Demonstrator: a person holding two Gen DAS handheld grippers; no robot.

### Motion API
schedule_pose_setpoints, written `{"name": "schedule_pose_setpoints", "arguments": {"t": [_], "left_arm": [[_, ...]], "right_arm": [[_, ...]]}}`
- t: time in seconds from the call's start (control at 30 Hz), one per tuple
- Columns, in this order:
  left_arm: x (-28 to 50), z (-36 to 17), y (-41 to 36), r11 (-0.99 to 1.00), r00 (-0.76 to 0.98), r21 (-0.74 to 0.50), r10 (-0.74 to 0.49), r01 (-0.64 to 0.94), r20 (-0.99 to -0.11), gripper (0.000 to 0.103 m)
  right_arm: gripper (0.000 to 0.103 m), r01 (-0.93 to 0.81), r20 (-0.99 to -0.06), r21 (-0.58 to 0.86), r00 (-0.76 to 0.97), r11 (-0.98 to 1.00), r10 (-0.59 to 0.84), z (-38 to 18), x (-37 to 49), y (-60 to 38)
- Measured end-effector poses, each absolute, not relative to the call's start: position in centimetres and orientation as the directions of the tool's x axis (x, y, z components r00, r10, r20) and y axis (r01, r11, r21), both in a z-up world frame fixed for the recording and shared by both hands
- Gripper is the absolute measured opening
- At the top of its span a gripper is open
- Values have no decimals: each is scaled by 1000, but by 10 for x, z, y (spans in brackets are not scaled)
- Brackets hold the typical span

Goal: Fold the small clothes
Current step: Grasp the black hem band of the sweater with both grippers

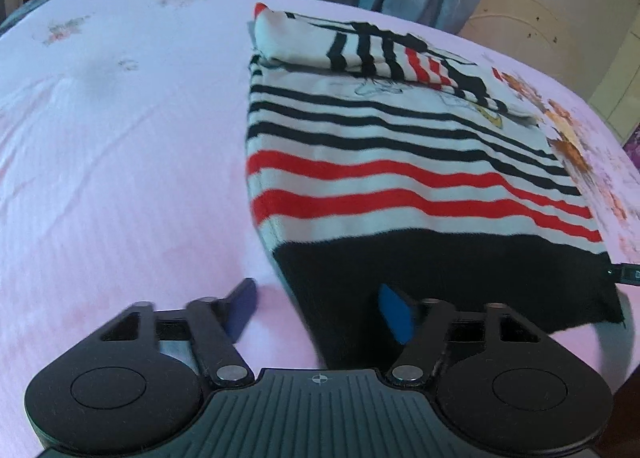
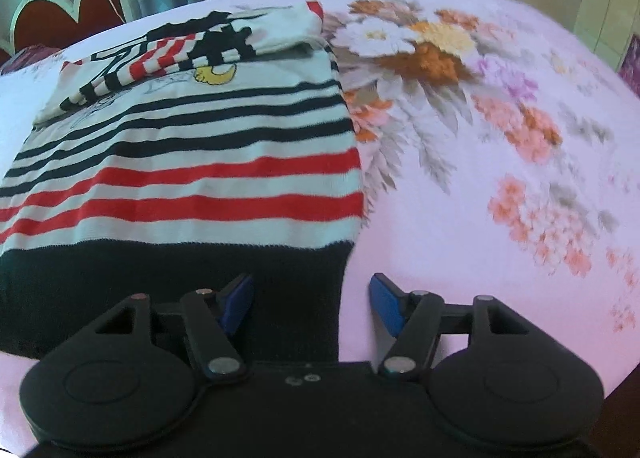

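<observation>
Sweater (image 1: 400, 146) flat on the bed (image 1: 120, 138), sleeves already folded across the chest. Left tool (image 1: 318, 308) and right tool (image 2: 312, 304) both spread, straddling the hem's black corners, nothing pinched. Probably left: hem-to-collar fold.

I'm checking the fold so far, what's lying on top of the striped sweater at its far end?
Both sleeves lie folded across the top of the striped sweater, which rests on the pink bedsheet. They cover most of the chest print; only a yellow bit shows.
</observation>
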State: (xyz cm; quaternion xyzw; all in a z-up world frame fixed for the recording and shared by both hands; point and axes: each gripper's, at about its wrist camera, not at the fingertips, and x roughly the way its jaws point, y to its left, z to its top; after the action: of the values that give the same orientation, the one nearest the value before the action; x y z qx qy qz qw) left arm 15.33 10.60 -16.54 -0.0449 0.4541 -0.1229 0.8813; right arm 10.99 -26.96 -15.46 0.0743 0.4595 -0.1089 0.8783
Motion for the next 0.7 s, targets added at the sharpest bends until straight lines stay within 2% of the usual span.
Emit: {"name": "schedule_pose_setpoints", "arguments": {"t": [0.1,0.17,0.27,0.37,0.4,0.7], "left_arm": [[156,-165,104,954,518,-248,-301,172,-801,35],[159,-165,102,947,496,-270,-320,172,-807,31],[163,-167,102,933,463,-315,-361,176,-809,9],[166,-167,100,927,456,-324,-374,186,-807,7],[167,-166,99,925,459,-329,-380,190,-803,7],[190,-120,98,906,572,-352,-421,234,-704,7]], "right_arm": [[53,252,-831,59,548,966,-92,-155,110,-271],[47,243,-837,77,543,967,-70,-154,110,-272],[36,236,-848,113,530,965,-30,-152,110,-274],[22,221,-857,137,515,966,4,-150,112,-275],[13,222,-860,152,511,963,17,-150,113,-276],[5,198,-802,310,580,930,144,-116,128,-290]]}}
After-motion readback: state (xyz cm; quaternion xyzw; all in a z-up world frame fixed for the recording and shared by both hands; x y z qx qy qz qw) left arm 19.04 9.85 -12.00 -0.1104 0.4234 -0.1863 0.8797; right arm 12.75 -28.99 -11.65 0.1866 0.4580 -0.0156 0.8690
